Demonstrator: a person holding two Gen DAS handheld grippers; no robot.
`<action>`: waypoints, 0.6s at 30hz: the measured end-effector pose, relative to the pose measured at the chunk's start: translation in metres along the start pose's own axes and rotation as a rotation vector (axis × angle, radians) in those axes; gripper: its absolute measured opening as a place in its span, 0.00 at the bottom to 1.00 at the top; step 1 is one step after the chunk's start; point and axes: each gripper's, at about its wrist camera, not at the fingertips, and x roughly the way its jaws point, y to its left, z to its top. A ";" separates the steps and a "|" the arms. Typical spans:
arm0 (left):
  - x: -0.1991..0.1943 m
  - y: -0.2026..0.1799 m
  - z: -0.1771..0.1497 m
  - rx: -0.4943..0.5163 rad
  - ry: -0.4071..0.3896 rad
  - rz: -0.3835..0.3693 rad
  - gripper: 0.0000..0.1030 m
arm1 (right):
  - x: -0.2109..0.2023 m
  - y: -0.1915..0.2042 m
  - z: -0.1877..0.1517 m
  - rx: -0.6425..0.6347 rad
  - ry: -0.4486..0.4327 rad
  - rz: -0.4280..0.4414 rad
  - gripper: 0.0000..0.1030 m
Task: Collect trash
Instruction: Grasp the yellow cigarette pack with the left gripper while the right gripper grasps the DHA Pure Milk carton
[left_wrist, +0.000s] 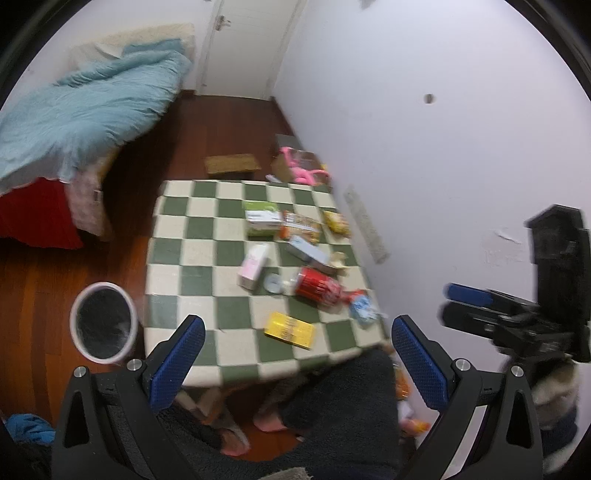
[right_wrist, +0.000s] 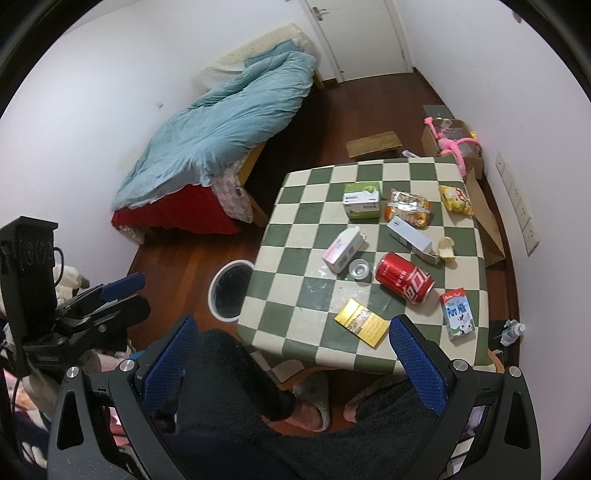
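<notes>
you hold both grippers above the near edge of the checkered counter (right_wrist: 317, 206), and both are empty. the left gripper (left_wrist: 297, 354) has its jaws wide apart, nothing between them; the right gripper (right_wrist: 293, 360) is the same, jaws spread wide over your dark trousers and slippers.

the trash lies scattered on the counter. nearest you is a yellow pack (right_wrist: 361, 322), with a milk carton (right_wrist: 457, 313) to its right by the counter's right edge. behind them a red can (right_wrist: 404, 277) lies on its side, a small clear cup (right_wrist: 359, 267) just left of it. a pink and white box (right_wrist: 343, 249) lies left of the cup, and a grey-blue box (right_wrist: 413, 238) lies tilted behind the can, a crumpled pale scrap (right_wrist: 446, 248) at its end. at the far side sit a green and white box (right_wrist: 362, 201), an orange snack bag (right_wrist: 408, 206) and a yellow snack bag (right_wrist: 456, 199).

the bin (right_wrist: 231, 288), white-rimmed with a black liner, stands on the wooden floor just left of the counter. a bed with a blue quilt (right_wrist: 229, 129) fills the far left.
</notes>
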 end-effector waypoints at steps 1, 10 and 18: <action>0.005 0.001 0.001 0.003 -0.006 0.045 1.00 | 0.004 -0.005 0.000 0.009 -0.001 -0.031 1.00; 0.153 0.025 -0.020 -0.038 0.170 0.336 1.00 | 0.092 -0.107 -0.003 0.073 0.042 -0.374 1.00; 0.274 0.022 -0.057 -0.209 0.435 0.343 1.00 | 0.198 -0.228 -0.021 0.192 0.216 -0.498 0.79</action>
